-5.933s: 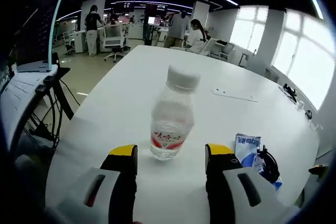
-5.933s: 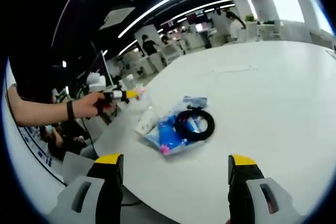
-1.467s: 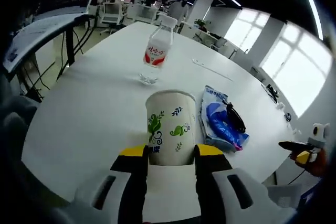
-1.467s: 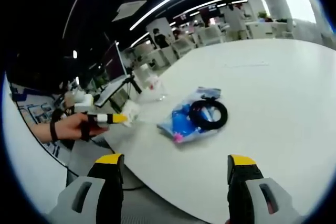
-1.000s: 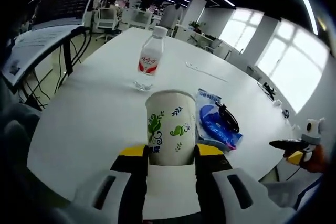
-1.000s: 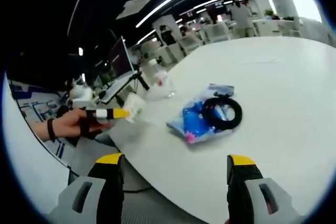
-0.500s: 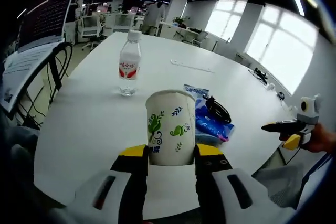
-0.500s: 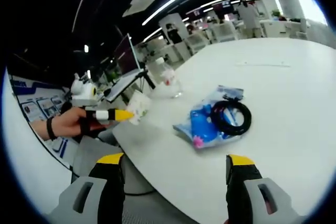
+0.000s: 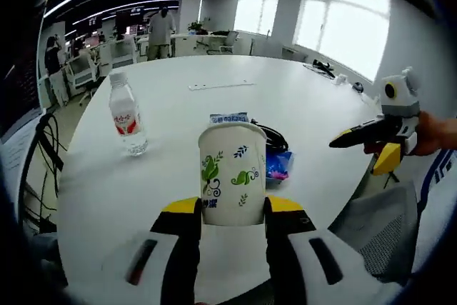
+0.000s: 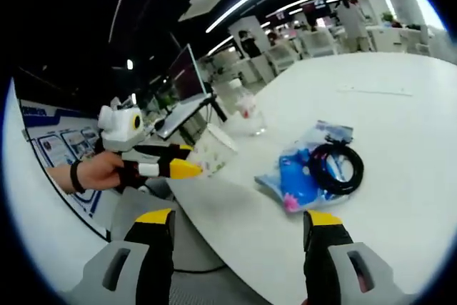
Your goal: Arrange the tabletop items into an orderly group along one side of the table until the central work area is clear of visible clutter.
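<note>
Swinging right since earlier frame, left gripper (image 9: pixel 231 208) carrying paper cup (image 9: pixel 231 173), jaws clamped on it, above table (image 9: pixel 285 98) near edge. Right gripper (image 10: pixel 240 228) hovering spread, holding nothing. Water bottle (image 9: pixel 126 123), blue packet (image 10: pixel 298 175), black cable (image 10: pixel 337 168) waiting mid-table; grouping barely begun.

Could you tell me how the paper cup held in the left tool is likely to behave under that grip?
The paper cup looks thin-walled and light, so the left tool clamping its lower part could probably dent it. It is tall and narrower at the base, so it may tip easily once set on the table.
</note>
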Motion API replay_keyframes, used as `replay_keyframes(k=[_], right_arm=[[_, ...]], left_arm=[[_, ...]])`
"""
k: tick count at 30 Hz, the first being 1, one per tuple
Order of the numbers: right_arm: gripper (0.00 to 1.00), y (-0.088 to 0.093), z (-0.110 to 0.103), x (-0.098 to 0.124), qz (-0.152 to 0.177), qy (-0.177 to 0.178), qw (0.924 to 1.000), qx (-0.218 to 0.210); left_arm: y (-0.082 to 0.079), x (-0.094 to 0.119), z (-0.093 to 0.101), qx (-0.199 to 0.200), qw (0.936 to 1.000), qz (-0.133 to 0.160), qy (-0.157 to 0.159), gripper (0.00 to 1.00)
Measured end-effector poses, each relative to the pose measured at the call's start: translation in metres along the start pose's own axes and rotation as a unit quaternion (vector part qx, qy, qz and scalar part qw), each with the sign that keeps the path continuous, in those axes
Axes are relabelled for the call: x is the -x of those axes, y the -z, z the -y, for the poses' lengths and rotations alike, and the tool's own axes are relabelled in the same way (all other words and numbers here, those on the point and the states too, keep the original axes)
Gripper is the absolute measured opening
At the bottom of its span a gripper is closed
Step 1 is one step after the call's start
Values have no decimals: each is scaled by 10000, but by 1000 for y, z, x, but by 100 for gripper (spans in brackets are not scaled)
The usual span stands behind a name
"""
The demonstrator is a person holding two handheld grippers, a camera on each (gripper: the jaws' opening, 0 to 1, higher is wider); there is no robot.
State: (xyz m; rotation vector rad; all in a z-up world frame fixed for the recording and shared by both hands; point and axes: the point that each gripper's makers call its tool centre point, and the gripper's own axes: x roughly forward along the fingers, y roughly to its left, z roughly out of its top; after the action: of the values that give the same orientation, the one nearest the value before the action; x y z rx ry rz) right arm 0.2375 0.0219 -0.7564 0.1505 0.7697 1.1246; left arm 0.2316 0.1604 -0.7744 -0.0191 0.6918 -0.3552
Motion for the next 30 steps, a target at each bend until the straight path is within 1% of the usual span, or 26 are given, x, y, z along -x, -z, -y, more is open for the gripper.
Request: replay_keyframes(k=[3, 4, 8, 11, 14, 15, 16, 17, 18, 19, 20, 22, 25, 27, 30], right_arm=[[75, -6, -2, -2, 22, -37, 10000, 31], [75, -8, -3, -3, 46, -54, 10000, 27], [74, -9, -9, -7, 47, -104, 9999, 64], [74, -9, -12, -9, 38, -166, 9998, 93], [74, -10, -15, -10, 21, -199, 9998, 96], [73, -9, -16, -11, 5, -206, 9997, 130], [73, -8, -17, -12, 2, -208, 9997, 139], [73, -9, -17, -12, 19, -215, 9997, 126], [72, -9, -17, -12, 30, -221, 9997, 119], [71, -10, -19, -12, 77, -246, 9996, 81], [70, -10, -20, -12, 112, -265, 9996, 51], [68, -11, -24, -13, 179, -315, 9993, -24], [66, -9, -26, -15, 181, -340, 9993, -41], [65, -8, -25, -16, 175, -331, 9993, -57], [62, -9, -28, -16, 230, -377, 9989, -135]], left_arm=[[1, -4, 11, -226, 9996, -83, 135, 33], [1, -5, 14, -379, 9990, -114, 188, 33], [-2, -8, 28, -686, 9969, -128, 374, 33], [-5, -12, 38, -964, 9940, -111, 498, 33], [-5, -12, 53, -1224, 9904, -140, 630, 33], [-5, -11, 60, -1364, 9881, -153, 695, 33], [-5, -11, 61, -1399, 9873, -158, 731, 33], [-4, -11, 64, -1553, 9845, -182, 799, 33], [-4, -11, 65, -1609, 9834, -190, 818, 33], [-3, -11, 73, -1792, 9797, -211, 869, 33], [-3, -11, 72, -1858, 9782, -212, 898, 33], [-2, -12, 77, -2114, 9723, -235, 969, 33], [-2, -11, 87, -2439, 9637, -223, 1065, 33], [-3, -11, 92, -2508, 9612, -183, 1129, 33], [-3, -12, 96, -2555, 9595, -155, 1174, 33]])
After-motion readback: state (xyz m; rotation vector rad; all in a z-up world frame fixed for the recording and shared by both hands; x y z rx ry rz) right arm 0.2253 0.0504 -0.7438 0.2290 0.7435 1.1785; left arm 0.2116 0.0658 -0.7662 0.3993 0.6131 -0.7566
